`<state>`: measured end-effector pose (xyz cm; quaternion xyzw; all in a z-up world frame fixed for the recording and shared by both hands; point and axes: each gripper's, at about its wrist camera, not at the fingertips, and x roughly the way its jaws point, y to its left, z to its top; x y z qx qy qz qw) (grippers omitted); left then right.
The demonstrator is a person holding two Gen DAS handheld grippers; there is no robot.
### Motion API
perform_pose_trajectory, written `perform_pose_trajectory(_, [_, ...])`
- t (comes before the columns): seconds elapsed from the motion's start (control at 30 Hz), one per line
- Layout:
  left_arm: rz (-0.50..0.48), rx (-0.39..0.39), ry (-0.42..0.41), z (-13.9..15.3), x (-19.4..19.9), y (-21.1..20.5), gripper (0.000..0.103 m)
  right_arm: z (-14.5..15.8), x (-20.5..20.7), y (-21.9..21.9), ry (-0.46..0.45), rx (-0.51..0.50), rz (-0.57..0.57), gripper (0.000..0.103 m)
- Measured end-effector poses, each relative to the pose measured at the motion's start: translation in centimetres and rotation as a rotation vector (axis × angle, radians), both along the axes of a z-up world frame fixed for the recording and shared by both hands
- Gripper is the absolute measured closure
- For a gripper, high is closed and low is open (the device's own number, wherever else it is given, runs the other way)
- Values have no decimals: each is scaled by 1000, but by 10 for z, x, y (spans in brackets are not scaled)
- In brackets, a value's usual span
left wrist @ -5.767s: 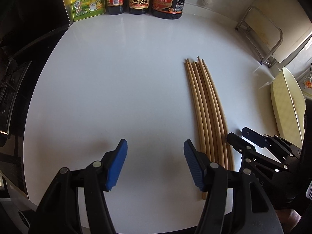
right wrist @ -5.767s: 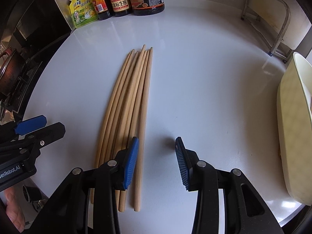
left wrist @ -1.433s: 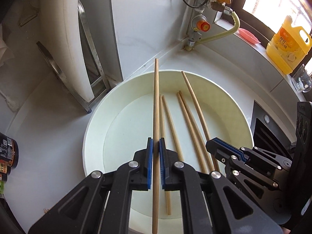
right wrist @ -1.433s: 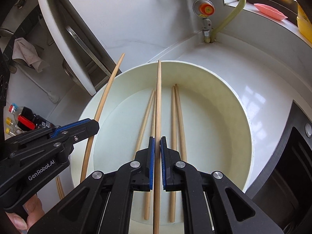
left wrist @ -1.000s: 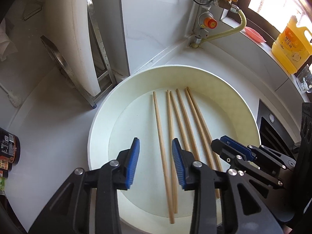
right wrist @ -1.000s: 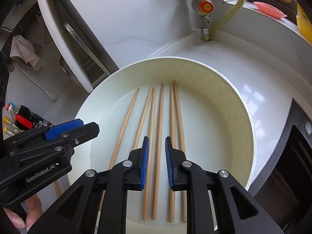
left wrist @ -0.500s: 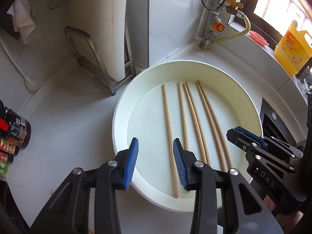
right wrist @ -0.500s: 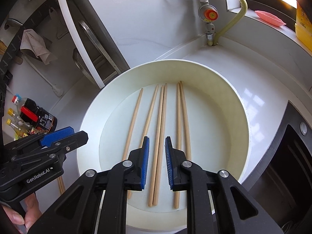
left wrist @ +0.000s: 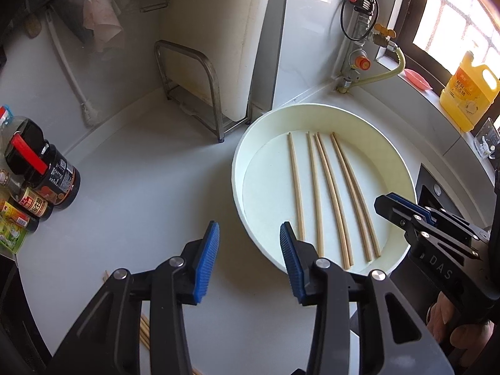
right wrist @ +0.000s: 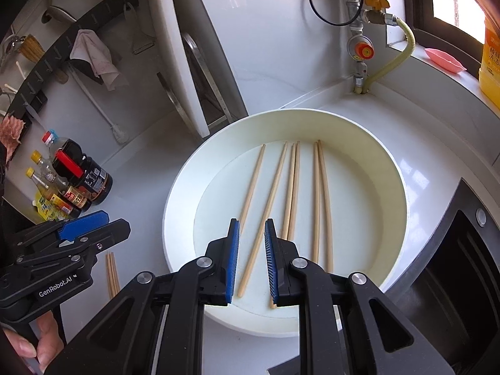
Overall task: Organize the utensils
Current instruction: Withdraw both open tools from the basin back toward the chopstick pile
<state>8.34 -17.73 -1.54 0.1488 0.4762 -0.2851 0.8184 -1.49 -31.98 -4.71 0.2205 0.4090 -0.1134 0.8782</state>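
Left gripper [left wrist: 249, 257] is hovering over bare counter [left wrist: 131, 193], jaws opening, nothing between them. Just right of it and ahead, the white basin [left wrist: 247, 143] is holding six chopsticks [left wrist: 315, 187] lying roughly parallel. Right gripper [right wrist: 252, 259] is hanging above the basin's near edge, jaws narrowly parted, gripping nothing; chopsticks are lying loose below.

Home kitchen — white countertop [left wrist: 131, 187], sauce bottles [right wrist: 78, 184] by wall, gas valve [right wrist: 359, 48] with yellow hose, detergent jug [left wrist: 468, 93] on windowsill, cloth [right wrist: 93, 59] on hook rail — chopsticks [right wrist: 290, 187] in basin [right wrist: 397, 187].
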Motion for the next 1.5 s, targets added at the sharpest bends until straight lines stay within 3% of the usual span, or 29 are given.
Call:
perform_pose_trajectory(0.67, [153, -13, 3, -3, -32, 115, 62, 9, -5, 102, 11, -35, 181, 82])
perform_pose_trajectory(1.23, [309, 2, 54, -30, -38, 197, 60, -12, 8, 183, 77, -45, 351, 79])
perform_pose_trajectory(1.5, [362, 23, 75, -43, -40, 224, 54, -21, 17, 210, 96, -38, 424, 78])
